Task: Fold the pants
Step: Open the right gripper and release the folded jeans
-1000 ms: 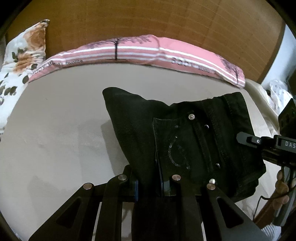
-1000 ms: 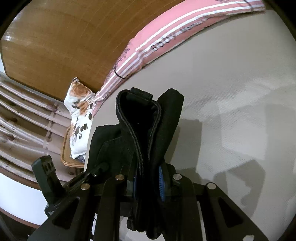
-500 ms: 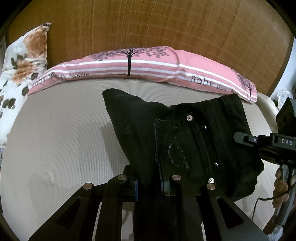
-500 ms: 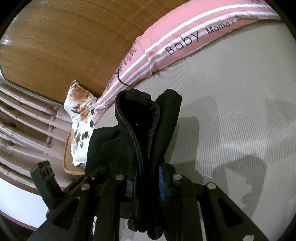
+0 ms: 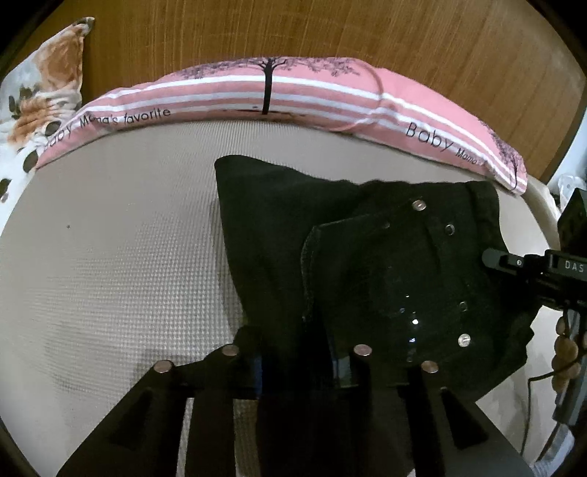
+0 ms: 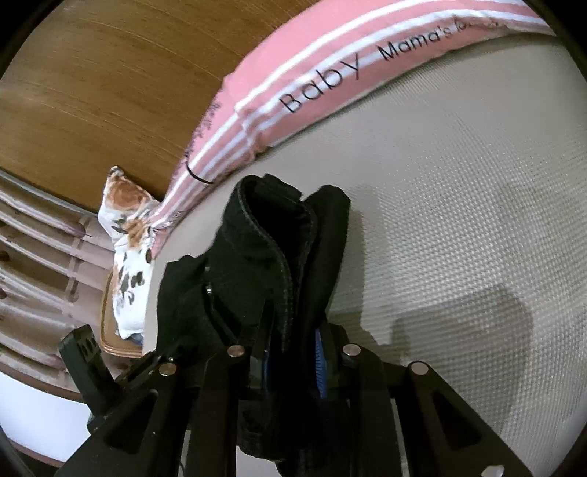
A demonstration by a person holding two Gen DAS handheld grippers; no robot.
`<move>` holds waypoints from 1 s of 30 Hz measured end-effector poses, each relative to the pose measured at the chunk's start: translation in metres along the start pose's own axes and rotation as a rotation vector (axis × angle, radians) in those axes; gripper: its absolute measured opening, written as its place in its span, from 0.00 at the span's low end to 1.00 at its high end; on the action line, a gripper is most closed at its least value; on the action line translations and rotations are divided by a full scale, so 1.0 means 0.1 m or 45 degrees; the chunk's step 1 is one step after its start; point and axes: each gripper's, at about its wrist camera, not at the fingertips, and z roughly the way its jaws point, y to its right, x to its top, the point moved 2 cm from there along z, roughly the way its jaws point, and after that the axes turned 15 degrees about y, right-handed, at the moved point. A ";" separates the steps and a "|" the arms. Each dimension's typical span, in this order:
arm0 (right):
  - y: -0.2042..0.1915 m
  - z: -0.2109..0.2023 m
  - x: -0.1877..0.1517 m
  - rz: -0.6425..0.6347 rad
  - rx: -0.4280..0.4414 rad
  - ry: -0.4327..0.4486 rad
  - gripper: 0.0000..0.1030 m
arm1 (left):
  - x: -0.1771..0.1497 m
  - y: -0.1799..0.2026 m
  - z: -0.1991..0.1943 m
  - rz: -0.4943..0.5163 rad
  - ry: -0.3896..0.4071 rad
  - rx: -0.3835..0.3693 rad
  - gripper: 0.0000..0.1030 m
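Denim fills the bottom centre of both wrist views: your left gripper (image 5: 297, 363) has the black pants (image 5: 352, 264) running between its fingers, and its jaws have just been opening, so the gap now looks a touch wider than the cloth and you cannot tell whether the pads press on it. Your right gripper (image 6: 290, 356) is clamped narrow on a thick bunched fold of the pants (image 6: 279, 242), blue pad against the fabric. Further out in the left view, the pants spread over the beige mattress (image 5: 110, 264), rivets and pocket facing up, with the other gripper poking in at the right edge. Beyond that, the long pink striped pillow (image 5: 293, 95) lies across the upper frame, a floral pillow (image 5: 40, 95) sits upper left, and the wooden headboard (image 5: 330, 33) is behind.
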 end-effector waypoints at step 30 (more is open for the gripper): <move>-0.03 -0.55 -0.56 -0.239 -0.286 0.075 0.45 | -0.48 0.05 -0.76 0.041 0.023 0.164 0.46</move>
